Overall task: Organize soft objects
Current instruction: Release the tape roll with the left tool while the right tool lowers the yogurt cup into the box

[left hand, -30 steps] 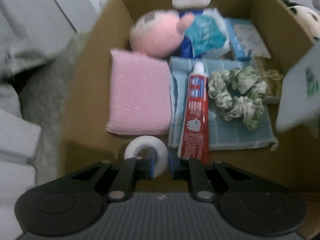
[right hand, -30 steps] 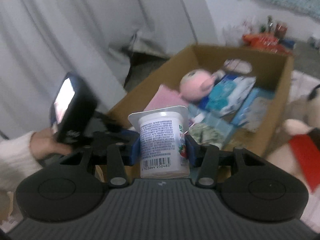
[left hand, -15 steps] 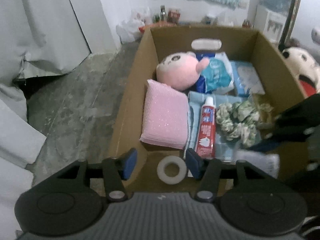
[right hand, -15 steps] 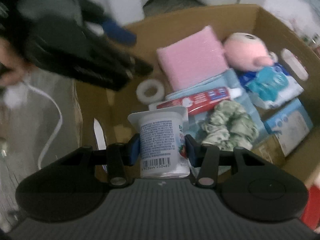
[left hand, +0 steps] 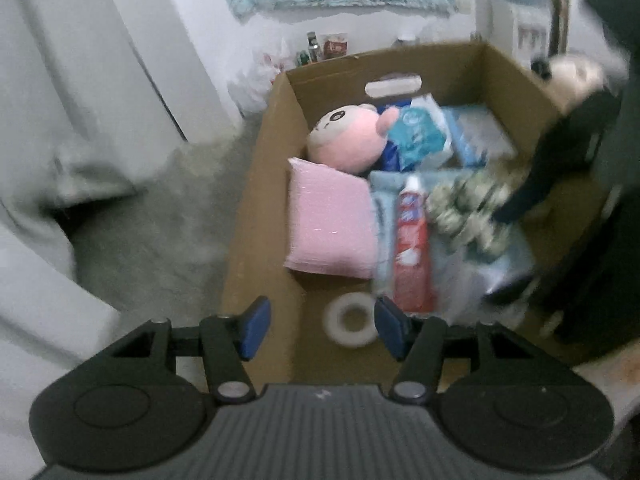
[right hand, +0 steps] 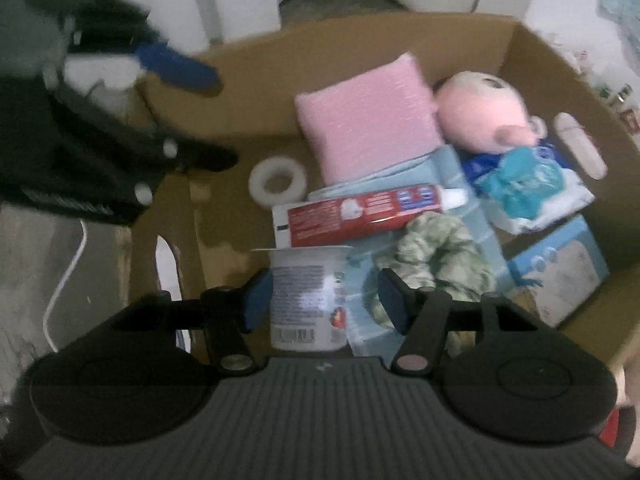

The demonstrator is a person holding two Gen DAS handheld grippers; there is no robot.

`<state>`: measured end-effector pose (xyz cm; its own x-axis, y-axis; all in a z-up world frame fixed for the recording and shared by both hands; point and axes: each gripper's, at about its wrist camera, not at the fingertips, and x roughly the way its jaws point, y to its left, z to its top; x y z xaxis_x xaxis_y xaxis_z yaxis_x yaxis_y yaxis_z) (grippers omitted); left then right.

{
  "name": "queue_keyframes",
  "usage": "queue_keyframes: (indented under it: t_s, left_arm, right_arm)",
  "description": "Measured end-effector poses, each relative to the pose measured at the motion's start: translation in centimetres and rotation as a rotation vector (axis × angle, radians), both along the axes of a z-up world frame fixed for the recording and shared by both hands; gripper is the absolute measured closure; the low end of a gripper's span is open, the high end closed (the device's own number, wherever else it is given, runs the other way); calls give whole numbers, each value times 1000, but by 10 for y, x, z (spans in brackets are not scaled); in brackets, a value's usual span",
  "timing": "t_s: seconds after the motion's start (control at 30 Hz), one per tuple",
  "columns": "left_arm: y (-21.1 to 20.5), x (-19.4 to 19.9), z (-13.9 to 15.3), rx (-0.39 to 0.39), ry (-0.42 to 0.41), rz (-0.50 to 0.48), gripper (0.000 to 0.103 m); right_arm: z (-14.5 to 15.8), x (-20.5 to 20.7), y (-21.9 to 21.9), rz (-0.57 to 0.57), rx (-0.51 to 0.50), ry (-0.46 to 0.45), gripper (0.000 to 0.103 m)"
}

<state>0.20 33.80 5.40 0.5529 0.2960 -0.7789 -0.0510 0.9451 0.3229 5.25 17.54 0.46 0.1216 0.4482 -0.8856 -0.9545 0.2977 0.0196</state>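
A cardboard box [left hand: 264, 184] [right hand: 552, 52] holds a pink plush [left hand: 348, 140] [right hand: 476, 116], a pink sponge [left hand: 332, 224] [right hand: 368, 120], a red toothpaste tube [left hand: 412, 248] [right hand: 368, 212], a green scrunchie [left hand: 468, 208] [right hand: 436, 256], a white tape roll [left hand: 352, 320] [right hand: 278, 180] and blue packets [left hand: 420, 136] [right hand: 528, 180]. My left gripper [left hand: 320, 328] is open and empty above the box's near edge. My right gripper [right hand: 320, 296] is open over the box; a white yogurt cup [right hand: 308, 296] stands between its fingers, against the left pad and apart from the right one.
Grey floor [left hand: 152, 232] and white curtains [left hand: 100, 80] lie left of the box. A white cable [right hand: 64, 276] runs on the floor. A plush toy [left hand: 576, 76] sits beyond the box's right wall. Small items [left hand: 324, 48] stand by the far wall.
My right gripper has opened its hold on the yogurt cup and lowered it into the box. My left gripper, having let go of the tape roll, has drawn back and up.
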Motion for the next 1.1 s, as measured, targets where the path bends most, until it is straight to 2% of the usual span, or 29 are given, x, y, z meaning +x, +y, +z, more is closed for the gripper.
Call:
queue_keyframes:
  t_s: [0.07, 0.17, 0.27, 0.37, 0.43, 0.47, 0.53, 0.6, 0.7, 0.83, 0.9, 1.0, 1.1]
  left_arm:
    - [-4, -2, -6, 42, 8, -18, 44]
    - [-9, -5, -15, 44, 24, -37, 49]
    - [-9, -10, -14, 50, -2, -30, 48]
    - [-10, -10, -14, 57, -2, -33, 48]
    - [-11, -10, -14, 56, -2, -33, 48]
    - [-11, -10, -14, 57, -3, -31, 47]
    - [-10, -9, -13, 52, -5, -29, 47]
    - [-10, -9, -14, 44, -10, -28, 47]
    - [-9, -9, -15, 34, -15, -30, 47]
    - [-7, -10, -16, 22, -21, -36, 47]
    - [-6, -10, -16, 20, -26, -40, 47]
    - [-5, -10, -17, 18, -32, -46, 47]
    - [-4, -10, -18, 3, -32, -47, 46]
  right_arm:
    - [9, 3, -13, -33, 42, 3, 45]
    - [14, 2, -28, -69, 57, 15, 45]
    - [13, -4, -41, -97, 66, 48, 45]
    - [9, -13, -46, -100, 62, 38, 46]
    - [4, -15, -42, -93, 31, 17, 51]
    - [3, -15, -40, -89, 19, 13, 59]
    - [-1, -13, -34, -81, -9, 5, 66]
    - [-5, -11, -28, -74, -25, -10, 66]
    - [-10, -10, -16, -31, -47, 13, 66]
    - [-13, -16, -2, 20, -88, -37, 66]
    - [-15, -13, 4, 35, -101, -12, 66]
    - [-16, -11, 15, 45, -125, -22, 63]
    - [-16, -13, 24, 77, -136, -60, 53]
